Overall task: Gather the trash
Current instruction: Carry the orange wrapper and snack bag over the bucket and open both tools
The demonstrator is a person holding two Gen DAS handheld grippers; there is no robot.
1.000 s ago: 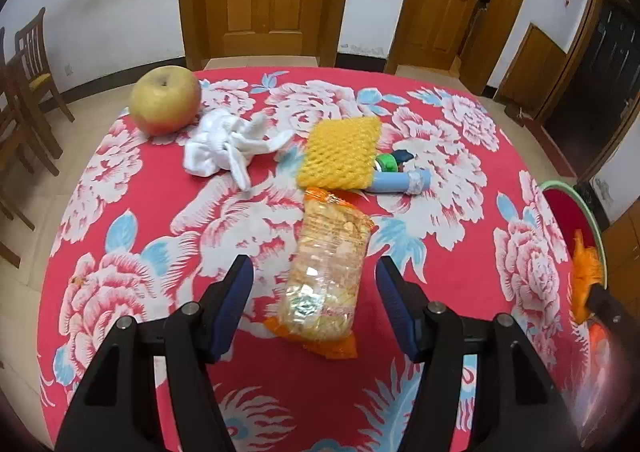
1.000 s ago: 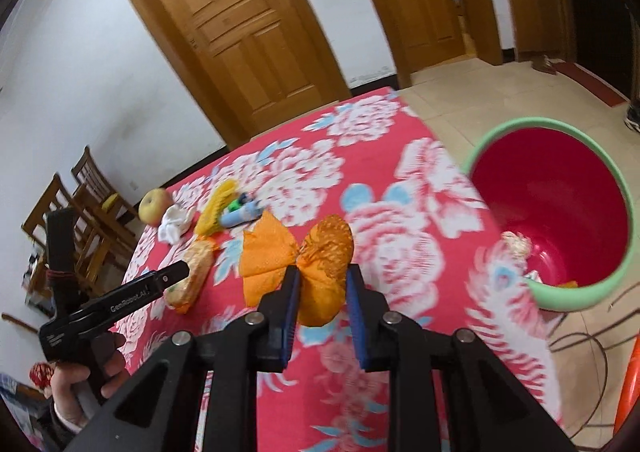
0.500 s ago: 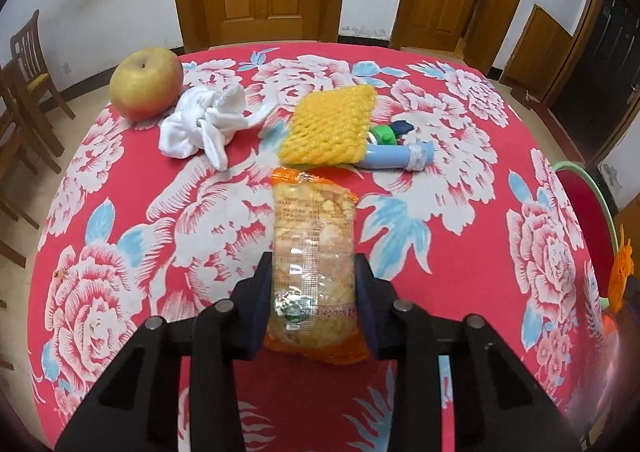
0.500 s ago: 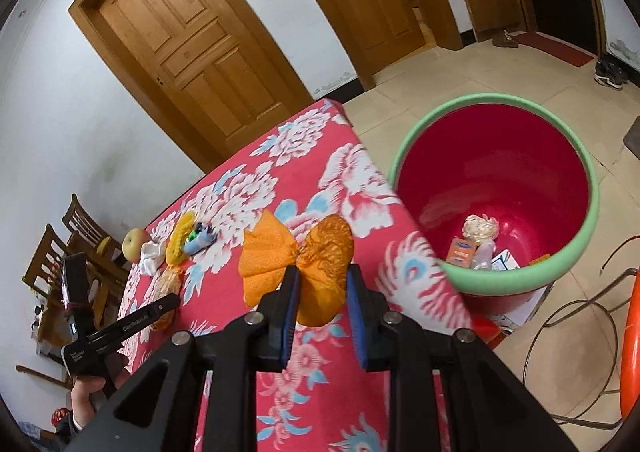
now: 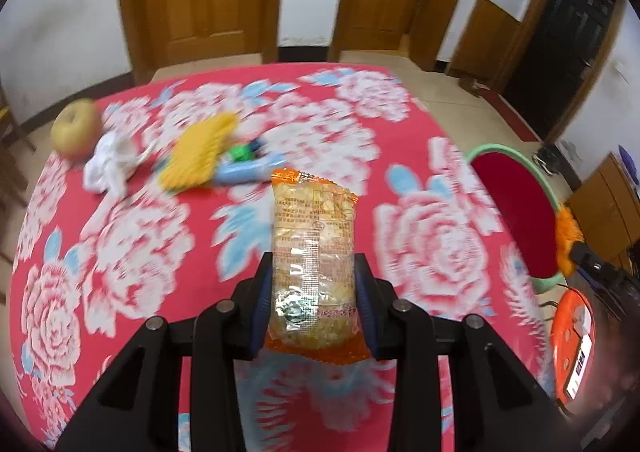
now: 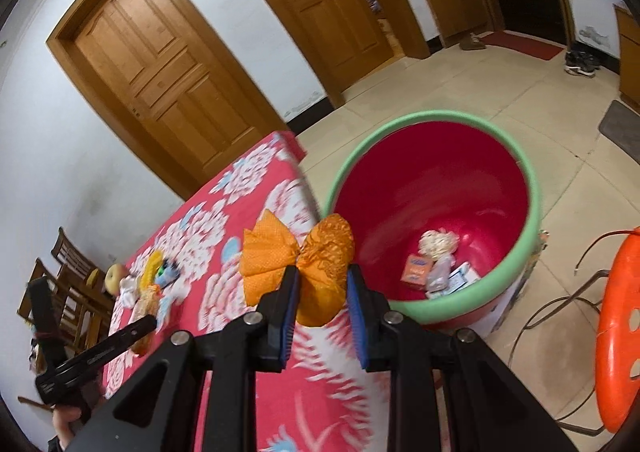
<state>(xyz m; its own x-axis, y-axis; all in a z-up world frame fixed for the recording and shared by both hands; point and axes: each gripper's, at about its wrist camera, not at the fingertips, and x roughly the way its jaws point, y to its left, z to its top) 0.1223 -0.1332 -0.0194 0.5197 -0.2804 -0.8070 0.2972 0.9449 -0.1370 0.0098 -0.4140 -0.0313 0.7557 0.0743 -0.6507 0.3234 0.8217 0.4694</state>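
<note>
The left gripper (image 5: pixel 314 304) was clenched on a clear snack pack (image 5: pixel 313 252) with orange ends, both blue pads pressing its sides, after closing in on it within the last second. The pack stuck out forward, lifted above a table (image 5: pixel 120 252) covered in a red cloth with white flowers. Farther back on the cloth, blurred, lay an apple (image 5: pixel 76 128), a white crumpled cloth (image 5: pixel 110 164) just beside it, a yellow net (image 5: pixel 202 158), and a blue tube (image 5: pixel 248 172) with something green at its end, touching the net.

The right gripper (image 6: pixel 322 292) was clamped on an orange wrapper (image 6: pixel 304 264), pinched at its middle so it flared like a bow. It hung over the table's edge, near a red bin (image 6: pixel 436 188) with a green rim that stood on the tiled floor beside the table. In the bin lay a pale crumpled wad (image 6: pixel 438 242), a small orange box (image 6: pixel 418 270) and some clear and white scraps. An orange stool (image 6: pixel 620 324) stood to the right of the bin. Wooden doors lined the white wall behind.
</note>
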